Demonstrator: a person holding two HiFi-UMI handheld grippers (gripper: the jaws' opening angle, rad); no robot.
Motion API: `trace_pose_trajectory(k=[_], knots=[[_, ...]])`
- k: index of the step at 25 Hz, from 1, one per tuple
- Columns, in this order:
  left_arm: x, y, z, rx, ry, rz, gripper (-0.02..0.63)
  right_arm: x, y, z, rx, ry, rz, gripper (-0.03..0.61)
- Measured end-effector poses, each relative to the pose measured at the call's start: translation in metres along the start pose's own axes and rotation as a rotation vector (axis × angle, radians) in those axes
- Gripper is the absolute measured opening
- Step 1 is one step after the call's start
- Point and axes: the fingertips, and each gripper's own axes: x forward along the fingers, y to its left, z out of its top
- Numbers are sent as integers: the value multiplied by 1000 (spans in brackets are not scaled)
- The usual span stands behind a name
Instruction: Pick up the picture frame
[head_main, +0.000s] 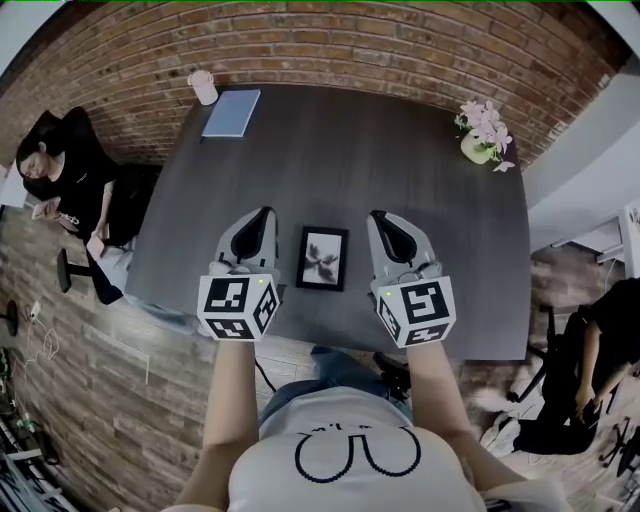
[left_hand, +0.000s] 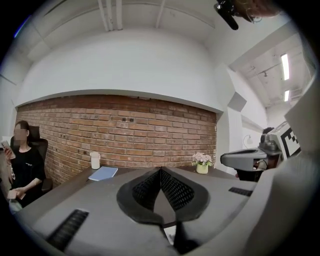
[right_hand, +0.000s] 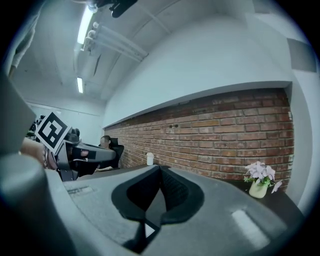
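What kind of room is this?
Probably an office meeting room: a big dark table against a brick wall, a person sitting beside it, and a notebook on top.

A white T-shirt (head_main: 360, 465) with a black outline print and blue jeans (head_main: 312, 383) are worn. The left gripper (head_main: 266, 213) and right gripper (head_main: 379, 216) are shelled in grey, fitted with black ribbed fingers (left_hand: 176, 190), and each is capped by a black-and-white marker cube (head_main: 238, 307).

Black picture frame (head_main: 322, 258), dark grey table (head_main: 400, 180), red-brick wall (head_main: 350, 45)
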Motion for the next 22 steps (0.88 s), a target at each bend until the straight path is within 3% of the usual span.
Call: trace_pose_trajectory(k=[5, 11, 18, 22], knots=[[25, 7, -10, -18, 39, -6, 43, 17, -15, -10, 32, 29, -27, 21], [42, 1, -24, -50, 120, -57, 246, 22, -30, -21, 88, 68, -64, 194], [43, -3, -40, -10, 173, -115, 253, 21, -28, -31, 110, 106, -89, 209], [45, -1, -51, -29, 199, -137, 252, 22, -22, -44, 125, 139, -98, 207]])
